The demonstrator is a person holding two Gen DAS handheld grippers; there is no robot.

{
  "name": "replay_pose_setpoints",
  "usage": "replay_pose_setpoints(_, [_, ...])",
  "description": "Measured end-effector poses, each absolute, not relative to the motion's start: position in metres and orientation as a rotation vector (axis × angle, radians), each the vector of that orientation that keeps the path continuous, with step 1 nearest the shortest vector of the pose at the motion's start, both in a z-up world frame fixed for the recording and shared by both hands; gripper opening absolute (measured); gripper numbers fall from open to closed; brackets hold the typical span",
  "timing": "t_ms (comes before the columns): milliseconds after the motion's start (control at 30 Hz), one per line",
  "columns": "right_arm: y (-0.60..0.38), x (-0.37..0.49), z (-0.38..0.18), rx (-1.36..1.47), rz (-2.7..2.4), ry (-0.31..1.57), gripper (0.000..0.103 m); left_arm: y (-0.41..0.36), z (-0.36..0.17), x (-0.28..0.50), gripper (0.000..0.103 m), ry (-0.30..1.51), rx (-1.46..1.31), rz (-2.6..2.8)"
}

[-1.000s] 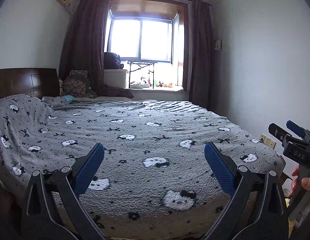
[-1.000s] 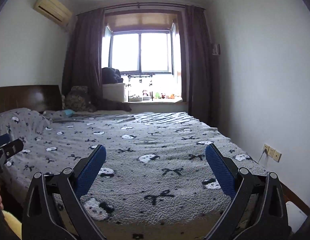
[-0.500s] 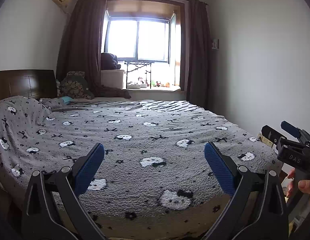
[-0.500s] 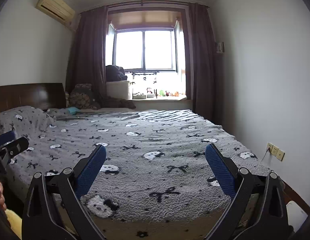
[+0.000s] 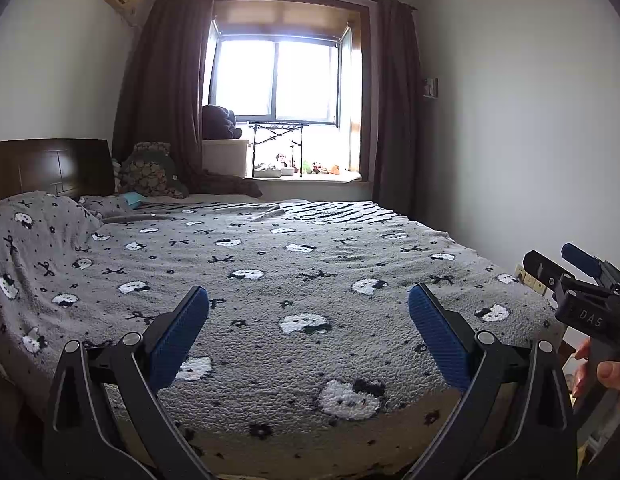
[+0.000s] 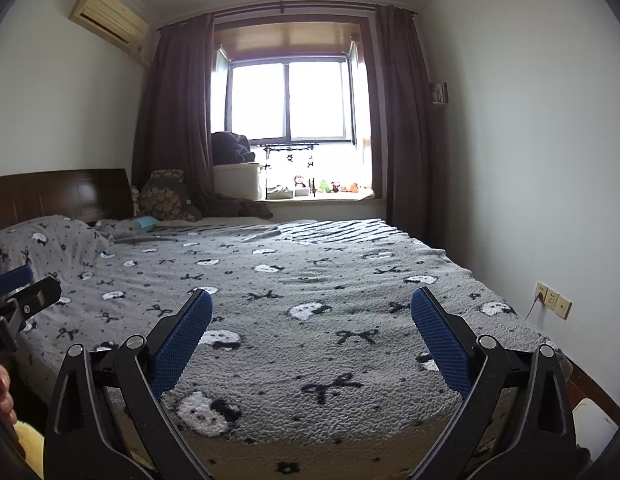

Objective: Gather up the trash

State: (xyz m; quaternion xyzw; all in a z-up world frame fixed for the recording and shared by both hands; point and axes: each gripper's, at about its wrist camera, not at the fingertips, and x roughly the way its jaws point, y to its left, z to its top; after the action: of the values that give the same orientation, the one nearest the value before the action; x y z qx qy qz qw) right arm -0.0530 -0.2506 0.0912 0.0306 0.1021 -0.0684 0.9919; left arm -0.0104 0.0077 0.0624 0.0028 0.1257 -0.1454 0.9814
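My left gripper [image 5: 308, 293] hangs open over the foot of a bed [image 5: 269, 264] with nothing between its blue pads. My right gripper [image 6: 311, 294] is open too and holds nothing; it also shows at the right edge of the left wrist view as the right gripper [image 5: 582, 280], with a hand under it. The left gripper [image 6: 21, 292] shows at the left edge of the right wrist view. A small teal item [image 6: 147, 222] lies by the pillows, too small to identify. I see no clear piece of trash on the blanket.
A grey cat-print blanket [image 6: 310, 264] covers the bed. The dark headboard [image 6: 61, 192] is at the left, with cushions [image 6: 165, 196] beside it. The window sill [image 6: 322, 196] holds toys and a white box [image 6: 237, 180]. Wall sockets [image 6: 552, 300] sit on the right; a white object [image 6: 594, 420] is on the floor.
Both views have drifted only slightly over the bed. Both grippers stay open and nothing has been picked up.
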Motion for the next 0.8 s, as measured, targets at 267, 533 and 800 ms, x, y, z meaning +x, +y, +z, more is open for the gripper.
replay_pose_setpoints(267, [-0.2507,-0.0531,0.0908,0.064,-0.138,0.203,0.1,0.0071,0.0633,-0.0106,0.095,0.251,0.007,-0.295])
replay_pose_setpoints(533, [-0.2484,-0.0527,0.09,0.064,-0.132,0.208,0.099,0.0049,0.0637,-0.012,0.095,0.25,0.011,-0.303])
replay_pose_setpoints(800, [-0.247,-0.0515,0.0889,0.066,-0.135,0.214,0.099,0.0047,0.0638,-0.0119,0.095,0.247,0.011,-0.301])
